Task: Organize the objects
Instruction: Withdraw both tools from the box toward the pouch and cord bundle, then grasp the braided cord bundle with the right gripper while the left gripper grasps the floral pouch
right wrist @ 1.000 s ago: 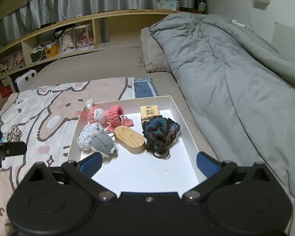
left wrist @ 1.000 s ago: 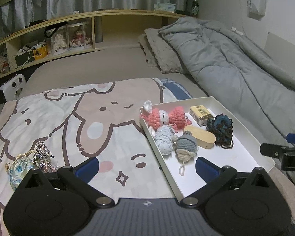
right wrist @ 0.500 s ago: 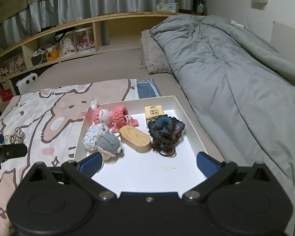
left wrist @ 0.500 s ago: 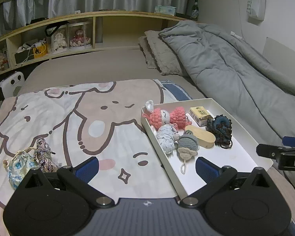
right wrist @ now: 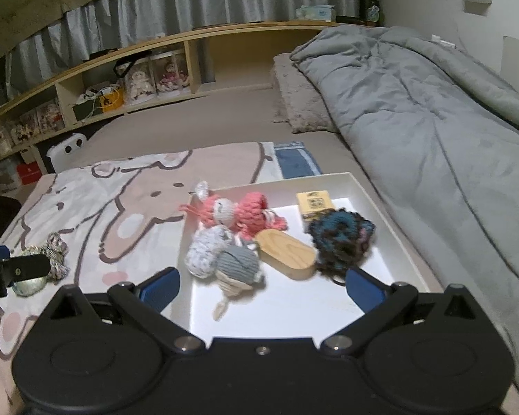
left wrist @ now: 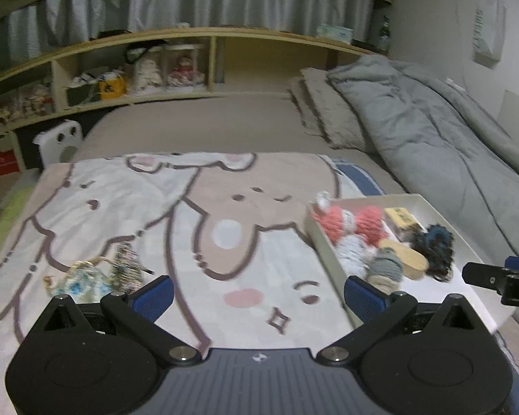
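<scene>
A white tray [right wrist: 380, 204] lies on the bed and holds a pink crochet toy [right wrist: 238, 209], a pale blue one [right wrist: 207, 250], a grey one [right wrist: 238, 264], a wooden oval piece [right wrist: 287, 254], a small yellow box [right wrist: 315, 202] and a dark blue crochet piece [right wrist: 342, 238]. The tray also shows in the left wrist view [left wrist: 429, 204]. A small floral pouch [left wrist: 83, 282] and a striped cord bundle [left wrist: 126, 268] lie on the cartoon blanket [left wrist: 190, 207], to the left. My left gripper [left wrist: 257, 297] is open and empty above the blanket. My right gripper [right wrist: 263, 285] is open and empty over the tray's near edge.
A grey duvet [right wrist: 432, 121] and a pillow [right wrist: 297, 103] fill the right side of the bed. A wooden shelf [right wrist: 155, 79] with dolls and boxes runs along the back. A white heater [left wrist: 58, 141] stands beside the bed at the left.
Both grippers have turned and shifted left, so the tray sits further right in each view. The objects have not moved.
</scene>
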`<state>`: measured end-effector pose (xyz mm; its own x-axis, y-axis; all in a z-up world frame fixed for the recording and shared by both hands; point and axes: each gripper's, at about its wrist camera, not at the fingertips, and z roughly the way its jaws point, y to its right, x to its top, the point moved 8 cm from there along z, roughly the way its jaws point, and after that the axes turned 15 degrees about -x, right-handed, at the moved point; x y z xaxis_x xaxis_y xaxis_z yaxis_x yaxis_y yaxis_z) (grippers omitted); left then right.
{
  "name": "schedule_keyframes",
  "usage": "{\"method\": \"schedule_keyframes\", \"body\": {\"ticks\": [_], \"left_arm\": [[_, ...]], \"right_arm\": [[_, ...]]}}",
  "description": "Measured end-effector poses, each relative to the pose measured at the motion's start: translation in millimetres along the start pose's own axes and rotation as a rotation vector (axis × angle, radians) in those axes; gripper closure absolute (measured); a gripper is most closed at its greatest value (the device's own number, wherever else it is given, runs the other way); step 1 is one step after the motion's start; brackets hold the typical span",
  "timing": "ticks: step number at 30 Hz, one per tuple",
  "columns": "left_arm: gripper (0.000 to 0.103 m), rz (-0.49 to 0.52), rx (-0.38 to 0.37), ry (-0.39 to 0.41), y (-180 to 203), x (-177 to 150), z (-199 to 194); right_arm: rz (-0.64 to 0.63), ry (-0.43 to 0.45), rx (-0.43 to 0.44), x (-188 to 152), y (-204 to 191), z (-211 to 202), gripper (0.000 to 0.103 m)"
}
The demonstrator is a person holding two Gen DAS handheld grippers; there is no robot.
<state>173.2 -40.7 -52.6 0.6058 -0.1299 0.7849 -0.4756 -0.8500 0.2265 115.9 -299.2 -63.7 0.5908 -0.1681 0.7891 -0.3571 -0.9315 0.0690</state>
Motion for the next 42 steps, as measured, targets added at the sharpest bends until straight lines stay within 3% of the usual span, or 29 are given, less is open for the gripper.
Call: {"method": "schedule_keyframes", "body": {"ticks": [27, 33, 38, 40, 42], "left_arm": [[0.0, -0.26, 0.306, 0.088, -164.9, 7.6, -36.2], [0.0, -0.307, 0.37, 0.117, -190.9, 5.1, -44.3], [0.0, -0.357, 0.409, 0.122, -209.3, 1.9, -47.8], [0.0, -0.367, 0.42, 0.128, -212.5, 1.6, -47.8], [0.0, -0.374, 0.419, 0.128, -214.7, 1.5, -48.0]], "right_arm": [[0.037, 0.0, 0.249, 26.5, -179.5, 44.5, 0.0], [0.044, 0.041, 0.261, 26.2, -218.2, 58.4, 0.0], [-0.001, -0.033, 0.294, 11.4, -253.1, 72.4, 0.0], [-0.036, -0.062, 0.289, 2.8, -267.8, 76.7, 0.002], [-0.059, -0.097, 0.328, -5.4, -282.3, 80.9, 0.021]]}}
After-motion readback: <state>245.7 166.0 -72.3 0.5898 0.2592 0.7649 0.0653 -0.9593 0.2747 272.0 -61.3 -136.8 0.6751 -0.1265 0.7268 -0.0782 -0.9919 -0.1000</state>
